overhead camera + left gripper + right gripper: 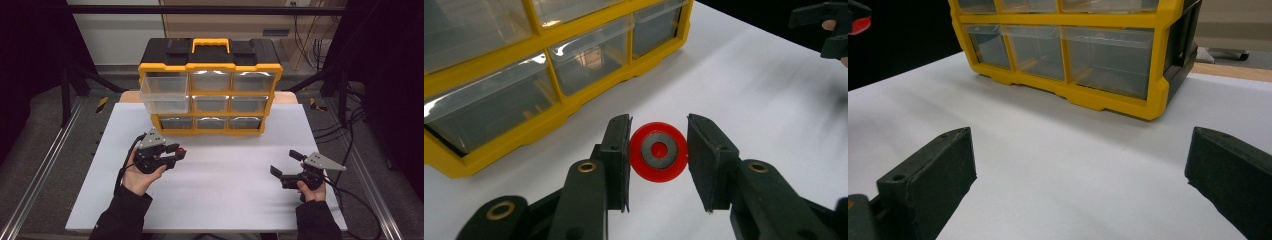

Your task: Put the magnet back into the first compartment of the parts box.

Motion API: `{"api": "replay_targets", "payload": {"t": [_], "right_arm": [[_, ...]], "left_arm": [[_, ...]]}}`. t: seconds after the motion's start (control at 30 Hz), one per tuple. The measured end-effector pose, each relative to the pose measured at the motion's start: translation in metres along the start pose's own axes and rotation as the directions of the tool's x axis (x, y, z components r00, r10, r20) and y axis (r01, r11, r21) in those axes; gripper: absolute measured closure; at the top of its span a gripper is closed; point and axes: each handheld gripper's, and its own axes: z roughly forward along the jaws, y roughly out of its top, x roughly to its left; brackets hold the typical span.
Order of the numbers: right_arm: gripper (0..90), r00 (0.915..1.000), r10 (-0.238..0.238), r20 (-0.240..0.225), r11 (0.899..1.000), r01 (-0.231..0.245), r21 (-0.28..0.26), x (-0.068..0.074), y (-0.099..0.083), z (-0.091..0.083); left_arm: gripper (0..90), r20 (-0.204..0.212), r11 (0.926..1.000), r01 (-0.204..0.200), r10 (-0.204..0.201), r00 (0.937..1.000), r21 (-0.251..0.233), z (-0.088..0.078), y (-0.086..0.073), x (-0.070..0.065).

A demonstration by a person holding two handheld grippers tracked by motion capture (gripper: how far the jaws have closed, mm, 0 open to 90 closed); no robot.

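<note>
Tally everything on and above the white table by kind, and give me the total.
Yellow drawer cabinet: 1
Clear drawers in it: 9, the top left drawer pulled out
Red wheel with grey hub, clamped in the left gripper: 1
Grippers: 2, the right gripper open and holding nothing
Total: 13

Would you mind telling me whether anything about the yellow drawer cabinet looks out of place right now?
Yes: on the yellow drawer cabinet, the top-left clear drawer is pulled well out past the frame, while the other drawers sit flush. Nothing looks spilled or damaged.
</note>
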Motion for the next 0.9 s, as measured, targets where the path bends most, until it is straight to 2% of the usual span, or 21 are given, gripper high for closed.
{"api": "replay_targets", "payload": {"t": [0.3, 0.9], "right_arm": [[0.4, 1.0, 0.0, 0.001, 1.0, 0.0, 0.003, 0.0, 0.0, 0.0], [0.4, 1.0, -0.003, 0.004, 1.0, 0.003, 0.007, 0.0, 0.0, 0.0]], "left_arm": [[62.4, -0.021, 0.9997, 0.005, -0.005, 0.9998, -0.022, -0.015, 0.005, 0.004], [62.4, -0.037, 0.9973, 0.014, -0.017, 0.9992, -0.072, -0.042, 0.018, 0.016]]}}
